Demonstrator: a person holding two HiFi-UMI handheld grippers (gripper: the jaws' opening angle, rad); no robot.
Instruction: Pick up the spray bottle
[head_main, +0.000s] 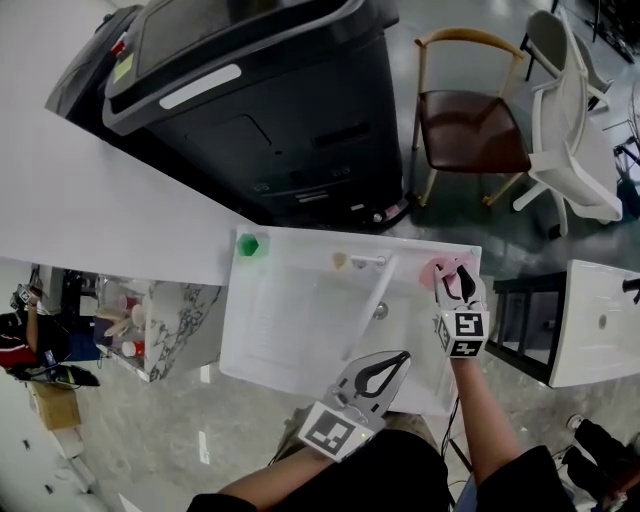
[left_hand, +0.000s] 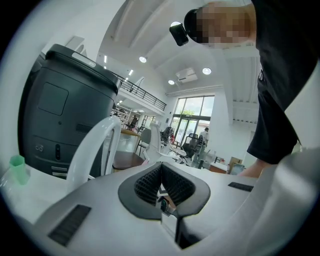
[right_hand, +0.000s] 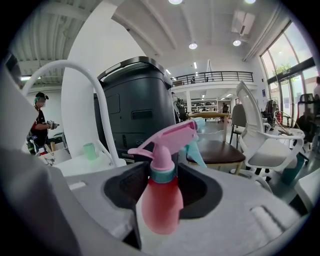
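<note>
Pink-red spray bottle (right_hand: 160, 205) stands at the table's (head_main: 300, 320) far right corner, our right gripper (right_hand: 162, 172) clamped round its shoulder; left gripper (left_hand: 161, 167) closed, empty. Grasp seems made; next we'd lift it straight up.

A white washbasin top (head_main: 290, 340) stands on the grey marbled floor (head_main: 190, 440), in front of a large dark machine. A green cup (head_main: 248, 243) sits at its far left corner and a pink spray bottle (head_main: 438, 271) stands upright at its far right. Between them are a small tan object (head_main: 340, 261) and a white arched tap (head_main: 372, 305) reaching over the drain (head_main: 381, 311).
</note>
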